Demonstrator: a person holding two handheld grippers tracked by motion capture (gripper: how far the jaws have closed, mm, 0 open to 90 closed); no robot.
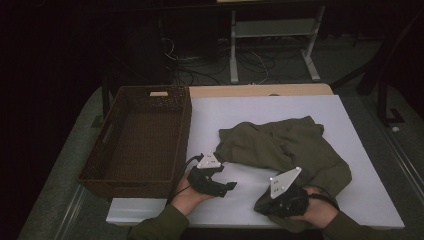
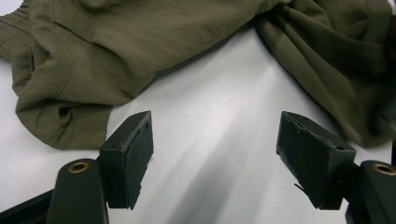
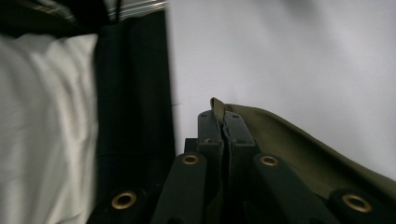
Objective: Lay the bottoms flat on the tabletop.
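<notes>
Right gripper (image 3: 223, 122) has its fingers pinching the olive garment's (image 1: 285, 147) edge; left gripper (image 2: 215, 156) fingers are spread over bare white surface (image 2: 205, 116), the cloth just beyond them.

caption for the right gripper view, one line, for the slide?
Right gripper with fingers shut on an edge of the olive garment, above the white table.

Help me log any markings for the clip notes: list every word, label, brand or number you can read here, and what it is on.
None can be read.
The grey plates on the left gripper and right gripper carry tiny dark marks, too small to read.
The olive garment and wicker basket show no print.
</notes>
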